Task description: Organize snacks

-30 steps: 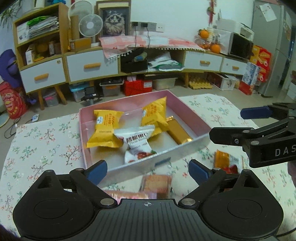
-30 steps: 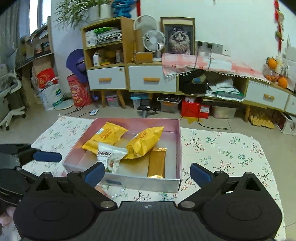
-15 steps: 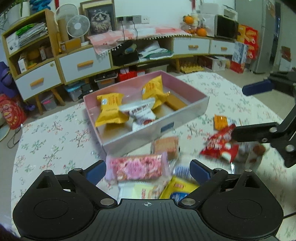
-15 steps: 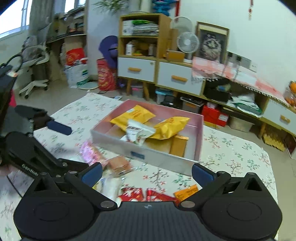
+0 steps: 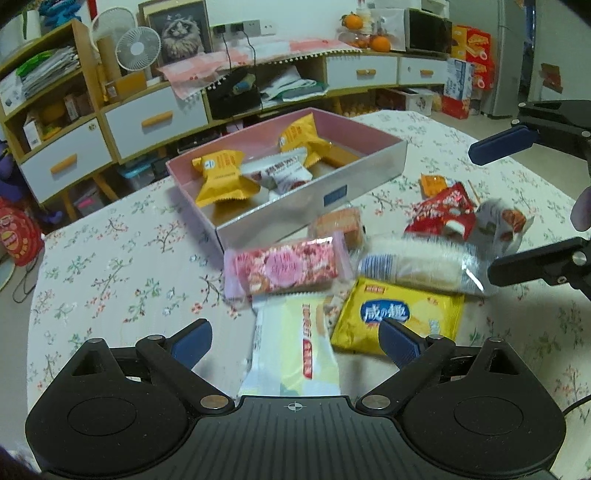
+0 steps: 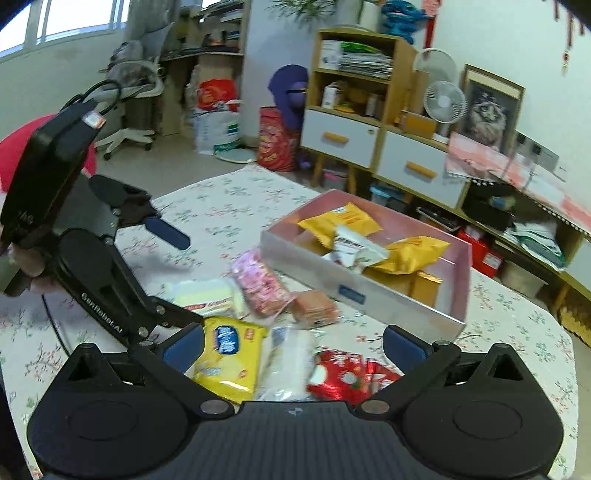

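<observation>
The left gripper (image 5: pixel 295 338) hangs with its blue-tipped fingers spread wide, gripping nothing, above a white-and-yellow snack packet (image 5: pixel 295 354); the right gripper (image 6: pixel 293 345) is likewise wide open and empty over a yellow packet (image 6: pixel 229 354) and a red wrapper (image 6: pixel 347 376). Loose snacks lie on the floral tablecloth (image 5: pixel 110 273) just beside the pink box (image 5: pixel 369 170), which holds two yellow packets, a white one and a gold bar; behind stand white-drawered cabinets (image 5: pixel 155 120), a fan (image 5: pixel 138 48) and a cat picture (image 5: pixel 181 31).

The white pack (image 5: pixel 291 354) is running under the left gripper's (image 5: pixel 295 341) body at 6 o'clock; its print is blurring.
</observation>
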Motion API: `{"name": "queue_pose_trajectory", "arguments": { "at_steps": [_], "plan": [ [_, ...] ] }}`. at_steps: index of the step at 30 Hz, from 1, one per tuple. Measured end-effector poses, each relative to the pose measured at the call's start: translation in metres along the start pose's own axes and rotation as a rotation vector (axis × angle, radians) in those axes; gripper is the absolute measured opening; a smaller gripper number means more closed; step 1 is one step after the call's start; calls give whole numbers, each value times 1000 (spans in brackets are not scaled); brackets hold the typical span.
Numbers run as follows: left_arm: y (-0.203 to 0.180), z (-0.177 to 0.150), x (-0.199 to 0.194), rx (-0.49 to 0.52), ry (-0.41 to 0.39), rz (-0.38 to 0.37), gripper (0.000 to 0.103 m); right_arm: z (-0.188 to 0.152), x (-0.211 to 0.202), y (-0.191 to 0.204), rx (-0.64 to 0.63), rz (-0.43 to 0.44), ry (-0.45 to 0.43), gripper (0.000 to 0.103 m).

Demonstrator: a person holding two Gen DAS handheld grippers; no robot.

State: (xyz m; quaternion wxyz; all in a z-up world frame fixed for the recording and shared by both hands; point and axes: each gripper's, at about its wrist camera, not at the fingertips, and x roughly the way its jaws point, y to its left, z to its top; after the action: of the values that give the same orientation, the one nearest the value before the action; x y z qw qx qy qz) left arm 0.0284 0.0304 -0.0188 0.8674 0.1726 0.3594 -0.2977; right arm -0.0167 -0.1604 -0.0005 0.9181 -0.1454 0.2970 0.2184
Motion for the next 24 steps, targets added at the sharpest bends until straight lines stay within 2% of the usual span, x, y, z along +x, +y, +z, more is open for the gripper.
{"name": "queue_pose_trajectory", "arguments": {
  "at_steps": [7,16,21,24],
  "plan": [
    [9,-16,10,16,3,-17,98,-8,2,15,-47,49,6,77],
    [14,-18,18,17,-21,-31,95,-13,10,34,-111,114,17,77],
    [10,-19,23,51,-20,-37,80,-12,15,40,-132,141,20,76],
    [11,-17,23,47,-19,-54,65,-12,18,40,-131,153,25,75]
  ]
}}
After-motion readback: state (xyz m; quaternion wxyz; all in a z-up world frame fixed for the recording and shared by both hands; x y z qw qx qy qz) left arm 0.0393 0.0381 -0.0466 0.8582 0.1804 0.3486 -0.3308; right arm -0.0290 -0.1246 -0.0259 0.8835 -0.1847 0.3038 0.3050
